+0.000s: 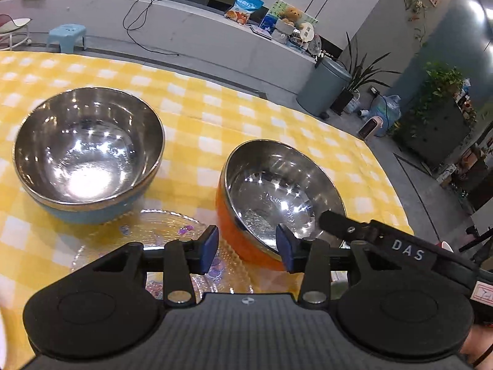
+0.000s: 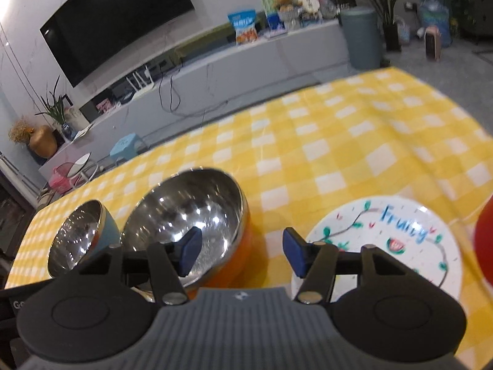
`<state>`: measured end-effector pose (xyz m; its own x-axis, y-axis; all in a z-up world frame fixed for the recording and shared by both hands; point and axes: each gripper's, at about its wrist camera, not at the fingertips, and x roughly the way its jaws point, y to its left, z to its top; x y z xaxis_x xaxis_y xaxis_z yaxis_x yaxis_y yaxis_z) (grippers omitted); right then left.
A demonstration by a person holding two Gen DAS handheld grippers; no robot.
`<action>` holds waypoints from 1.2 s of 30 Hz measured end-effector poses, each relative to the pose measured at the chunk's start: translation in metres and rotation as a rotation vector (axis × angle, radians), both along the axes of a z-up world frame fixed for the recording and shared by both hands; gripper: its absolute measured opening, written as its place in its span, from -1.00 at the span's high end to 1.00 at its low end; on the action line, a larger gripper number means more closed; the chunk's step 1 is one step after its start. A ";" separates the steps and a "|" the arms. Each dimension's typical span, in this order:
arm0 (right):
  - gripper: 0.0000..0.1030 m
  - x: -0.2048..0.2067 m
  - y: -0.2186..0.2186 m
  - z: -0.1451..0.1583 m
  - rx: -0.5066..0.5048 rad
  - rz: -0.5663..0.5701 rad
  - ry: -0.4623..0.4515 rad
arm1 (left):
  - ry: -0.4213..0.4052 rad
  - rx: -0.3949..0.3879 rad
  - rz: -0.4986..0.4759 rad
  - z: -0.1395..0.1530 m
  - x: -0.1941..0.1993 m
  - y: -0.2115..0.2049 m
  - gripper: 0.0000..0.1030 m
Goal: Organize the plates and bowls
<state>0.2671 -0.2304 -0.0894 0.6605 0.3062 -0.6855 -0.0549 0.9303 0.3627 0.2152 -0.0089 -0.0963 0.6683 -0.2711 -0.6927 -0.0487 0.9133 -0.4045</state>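
Left fingers: ours are wide, holding nothing, over the orange bowl's near rim.
Right fingers: wide, empty, between orange bowl and plate.

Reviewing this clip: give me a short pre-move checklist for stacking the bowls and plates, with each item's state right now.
1. Left tongs empty: ok, open, astride the near rim of the orange bowl without pressing it.
2. Right tongs empty: ok, open, nothing between the pads.
3. Blue bowl upright and empty: ok.
4. Orange bowl level: not ok, it sits tilted, partly over the clear glass plate.
5. White "Fruity" plate flat on the tablecloth: ok.
6. Red object at the right edge clear of the plate: cannot tell, mostly out of frame.
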 end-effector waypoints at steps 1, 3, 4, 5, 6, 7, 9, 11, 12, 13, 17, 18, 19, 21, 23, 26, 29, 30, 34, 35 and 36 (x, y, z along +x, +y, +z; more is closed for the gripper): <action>-0.12 0.001 0.000 -0.003 0.010 0.007 0.011 | -0.005 -0.017 0.019 -0.002 -0.002 0.002 0.03; -0.12 0.003 0.000 -0.007 0.032 0.024 0.029 | -0.007 -0.064 0.047 -0.005 -0.005 0.005 0.03; -0.12 0.003 0.000 -0.009 0.043 0.027 0.026 | -0.004 -0.090 0.052 -0.006 -0.006 0.008 0.03; -0.07 0.003 -0.001 -0.010 0.056 0.032 0.023 | -0.002 -0.106 0.057 -0.008 -0.006 0.009 0.04; 0.00 0.005 -0.001 -0.013 0.075 0.038 0.025 | -0.004 -0.117 0.060 -0.009 -0.005 0.009 0.11; 0.19 0.006 0.000 -0.015 0.093 0.044 0.036 | -0.012 -0.130 0.061 -0.011 -0.004 0.009 0.19; 0.31 0.008 0.000 -0.019 0.123 0.032 0.057 | -0.028 -0.137 0.071 -0.013 -0.006 0.008 0.20; 0.36 0.008 0.001 -0.019 0.117 0.021 0.057 | -0.047 -0.120 0.067 -0.012 -0.008 0.005 0.23; 0.39 0.007 0.002 -0.018 0.101 0.023 0.056 | -0.051 -0.107 0.062 -0.012 -0.008 0.004 0.29; 0.46 0.006 0.003 -0.017 0.086 0.023 0.051 | -0.058 -0.095 0.056 -0.012 -0.009 0.003 0.37; 0.63 0.002 0.002 -0.011 0.046 0.015 0.027 | -0.084 -0.077 0.047 -0.008 -0.013 0.000 0.44; 0.64 0.001 0.002 -0.008 0.048 0.019 0.018 | -0.090 -0.072 0.047 -0.004 -0.014 0.000 0.46; 0.66 0.000 0.001 -0.006 0.055 0.016 0.013 | -0.099 -0.066 0.046 -0.002 -0.015 -0.001 0.50; 0.73 -0.001 -0.001 -0.002 0.062 0.013 0.001 | -0.109 -0.049 0.050 0.003 -0.017 -0.001 0.56; 0.79 -0.003 -0.002 0.002 0.061 0.009 -0.010 | -0.112 -0.019 0.043 0.008 -0.019 -0.004 0.61; 0.82 -0.006 0.000 0.012 0.042 0.028 -0.024 | -0.132 0.014 0.047 0.015 -0.024 -0.006 0.68; 0.84 -0.015 0.002 0.025 0.025 0.025 -0.055 | -0.152 0.012 0.037 0.023 -0.029 -0.006 0.70; 0.85 -0.016 0.002 0.029 0.029 0.020 -0.060 | -0.156 0.015 0.037 0.027 -0.030 -0.006 0.72; 0.88 -0.027 0.003 0.046 0.052 0.017 -0.077 | -0.124 0.062 0.025 0.046 -0.040 -0.010 0.73; 0.88 -0.030 0.004 0.050 0.057 0.020 -0.076 | -0.117 0.076 0.022 0.052 -0.044 -0.010 0.73; 0.88 -0.035 0.005 0.055 0.062 0.025 -0.077 | -0.117 0.083 0.021 0.057 -0.048 -0.007 0.73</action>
